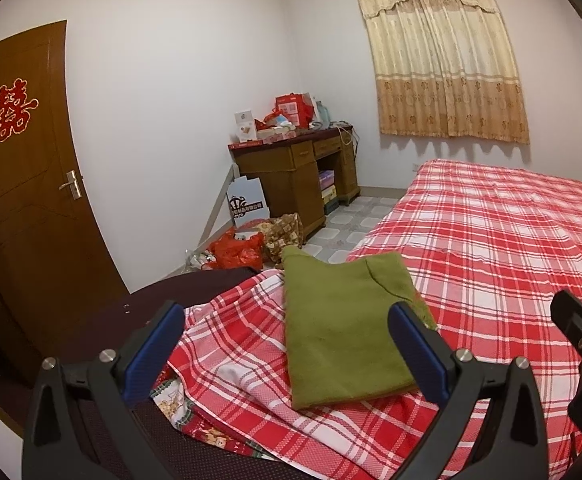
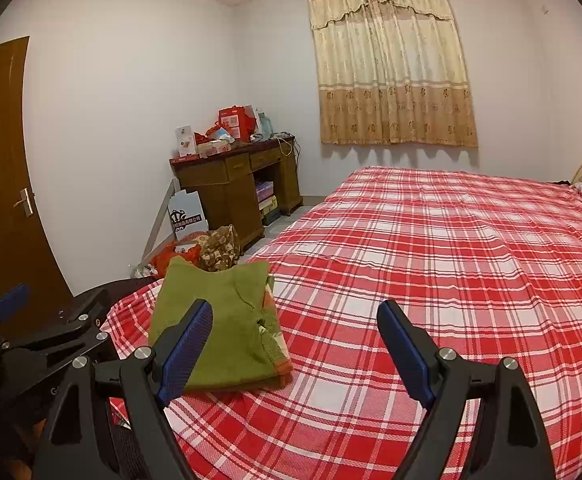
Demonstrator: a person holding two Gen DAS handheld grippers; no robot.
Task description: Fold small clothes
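A folded green garment (image 1: 343, 332) lies on the corner of the bed (image 1: 491, 248) with the red plaid sheet. It also shows in the right wrist view (image 2: 219, 320), with an orange and patterned layer at its right edge. My left gripper (image 1: 287, 320) is open and empty, held just in front of the garment, apart from it. My right gripper (image 2: 295, 320) is open and empty, to the right of the garment above the sheet. The left gripper shows at the left of the right wrist view (image 2: 51, 328).
A wooden desk (image 1: 295, 168) piled with boxes stands in the far corner. Bags and a red plastic bag (image 1: 235, 252) lie on the floor beside it. A brown door (image 1: 23, 184) is at left. A curtain (image 1: 443, 60) hangs over the far wall.
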